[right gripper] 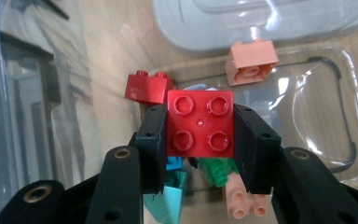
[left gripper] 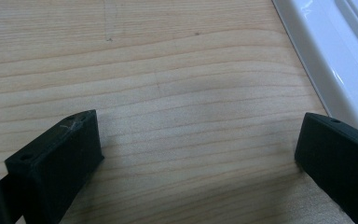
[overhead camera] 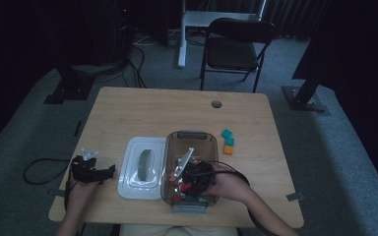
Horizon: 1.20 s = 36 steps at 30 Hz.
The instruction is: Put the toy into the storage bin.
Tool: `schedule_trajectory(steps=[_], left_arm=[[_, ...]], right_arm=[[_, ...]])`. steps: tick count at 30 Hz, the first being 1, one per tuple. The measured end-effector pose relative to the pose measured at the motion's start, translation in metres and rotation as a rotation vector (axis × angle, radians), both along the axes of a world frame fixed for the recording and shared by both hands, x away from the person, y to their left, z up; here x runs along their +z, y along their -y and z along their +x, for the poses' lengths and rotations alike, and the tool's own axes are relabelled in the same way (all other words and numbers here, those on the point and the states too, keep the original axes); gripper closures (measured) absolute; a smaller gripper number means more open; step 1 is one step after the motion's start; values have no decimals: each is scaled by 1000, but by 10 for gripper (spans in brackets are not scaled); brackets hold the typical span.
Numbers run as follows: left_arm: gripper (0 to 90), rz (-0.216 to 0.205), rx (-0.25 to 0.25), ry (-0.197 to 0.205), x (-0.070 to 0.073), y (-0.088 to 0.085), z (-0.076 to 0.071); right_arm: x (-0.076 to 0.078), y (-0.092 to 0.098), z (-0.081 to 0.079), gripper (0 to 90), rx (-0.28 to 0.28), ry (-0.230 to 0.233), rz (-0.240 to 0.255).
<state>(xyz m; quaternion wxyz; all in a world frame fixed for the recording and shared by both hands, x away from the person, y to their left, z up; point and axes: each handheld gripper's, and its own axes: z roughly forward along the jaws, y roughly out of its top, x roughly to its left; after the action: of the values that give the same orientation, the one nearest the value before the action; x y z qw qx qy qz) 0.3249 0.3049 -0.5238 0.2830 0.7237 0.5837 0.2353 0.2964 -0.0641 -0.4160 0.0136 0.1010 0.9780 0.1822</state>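
Observation:
My right gripper (right gripper: 200,140) is shut on a red four-stud brick (right gripper: 200,112), with one black jaw pressed to each side. It holds the brick inside a clear plastic container (overhead camera: 191,136), low over several loose bricks: a red one (right gripper: 147,87), a salmon one (right gripper: 251,60), a green one (right gripper: 219,170) and a teal one (right gripper: 172,198). From above, the right gripper (overhead camera: 184,183) sits in the container's near half. At the table's near left my left gripper (overhead camera: 107,171) rests open, and its jaws (left gripper: 196,154) stand wide apart over bare wood.
A white lid (overhead camera: 140,169) lies flat between the two grippers, its rim (left gripper: 326,56) just right of the left jaws. Two teal bricks (overhead camera: 228,137) and an orange brick (overhead camera: 228,150) sit on the table right of the container. A folding chair (overhead camera: 234,49) stands beyond the far edge.

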Motion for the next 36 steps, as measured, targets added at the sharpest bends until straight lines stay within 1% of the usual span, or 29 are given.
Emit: schedule_trajectory(steps=[5,9,13,16,17,18,19,20,21,22,23,24,26,28,29,30,32,34,35,36], left_arm=[[9,0,0,0,0,0,0],[9,0,0,0,0,0,0],[9,0,0,0,0,0,0],[9,0,0,0,0,0,0],[9,0,0,0,0,0,0],[9,0,0,0,0,0,0],[9,0,0,0,0,0,0],[9,0,0,0,0,0,0],[9,0,0,0,0,0,0],[9,0,0,0,0,0,0],[9,0,0,0,0,0,0],[9,0,0,0,0,0,0],[9,0,-1,-1,0,0,0],[9,0,-1,-1,0,0,0],[9,0,-1,-1,0,0,0],[9,1,-1,-2,0,0,0],[9,1,-1,-2,0,0,0],[9,0,1,2,0,0,0],[9,0,1,2,0,0,0],[9,0,1,2,0,0,0]], right_arm=[[1,1,0,550,-7,-9,0],[3,3,-1,529,-17,-13,16],[12,13,-2,522,-39,-1,53],[23,25,-1,510,-70,14,96],[23,25,-1,510,-70,14,96],[32,35,0,504,-102,36,126],[32,35,0,504,-102,36,126],[40,47,3,504,-134,55,151],[43,52,4,503,-147,64,160],[46,58,6,502,-172,71,171],[46,58,6,502,-172,71,171],[52,74,12,497,-216,99,190],[56,86,17,489,-264,116,196],[60,103,23,487,-325,124,218],[61,111,27,485,-351,123,229],[61,121,33,480,-390,121,238],[58,135,44,479,-450,115,243],[51,146,56,477,-513,106,249],[51,146,56,477,-513,106,249],[44,152,64,472,-553,97,241]])
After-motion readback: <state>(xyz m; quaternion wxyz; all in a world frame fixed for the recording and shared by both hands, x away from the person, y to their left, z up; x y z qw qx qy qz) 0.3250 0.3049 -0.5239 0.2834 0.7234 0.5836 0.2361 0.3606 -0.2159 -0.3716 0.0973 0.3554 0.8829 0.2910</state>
